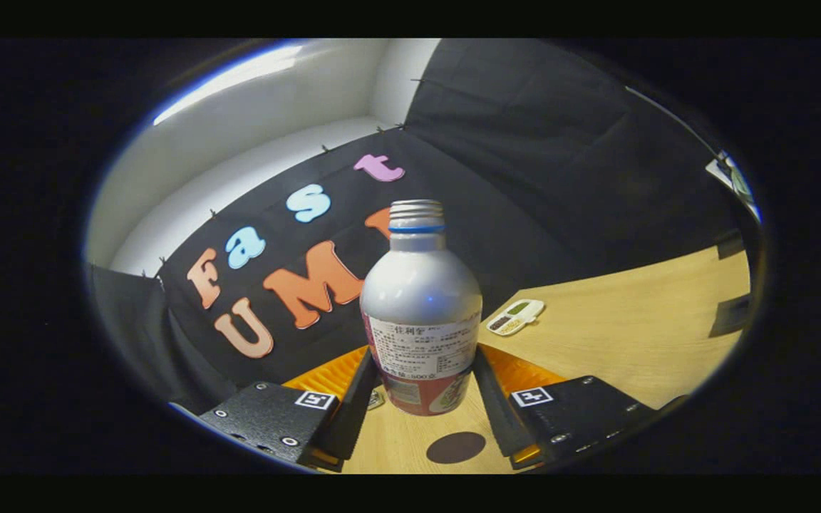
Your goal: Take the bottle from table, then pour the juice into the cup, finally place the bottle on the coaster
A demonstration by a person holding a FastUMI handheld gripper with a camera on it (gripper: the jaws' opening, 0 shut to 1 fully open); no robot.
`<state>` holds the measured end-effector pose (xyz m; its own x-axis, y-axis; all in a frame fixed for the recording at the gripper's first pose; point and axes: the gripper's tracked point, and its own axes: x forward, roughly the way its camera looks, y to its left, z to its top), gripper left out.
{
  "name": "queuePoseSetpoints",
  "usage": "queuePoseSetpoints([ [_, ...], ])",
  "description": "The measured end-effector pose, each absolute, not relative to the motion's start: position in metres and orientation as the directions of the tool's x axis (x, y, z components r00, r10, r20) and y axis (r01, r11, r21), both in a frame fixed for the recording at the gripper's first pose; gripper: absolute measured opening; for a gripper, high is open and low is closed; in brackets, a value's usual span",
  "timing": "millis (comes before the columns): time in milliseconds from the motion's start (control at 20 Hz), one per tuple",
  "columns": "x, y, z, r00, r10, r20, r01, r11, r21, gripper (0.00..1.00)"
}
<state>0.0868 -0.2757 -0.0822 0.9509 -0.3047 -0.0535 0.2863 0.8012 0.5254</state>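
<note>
The tool has both fingers clamped on the lower body of the uncapped bottle, held off the table above the dark round coaster, so pick-up appears complete, whether pouring is done cannot be judged, and placement remains.

The bottle carries a white label of small print — too fine to make out with any certainty. The gripper, its fingers pressed on the bottle's two sides, bears a square black-and-white marker on each finger mount — a coded pattern, not words.
</note>
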Motion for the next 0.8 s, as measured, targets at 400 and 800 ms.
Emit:
queuePoseSetpoints([
  [400, 0.114, -0.215, -0.073, 0.989, -0.146, 0.014, 0.14, 0.97, 0.197, 0.75],
  [800, 0.132, -0.17, -0.144, 0.984, -0.088, -0.155, 0.082, 0.995, -0.049, 0.75],
])
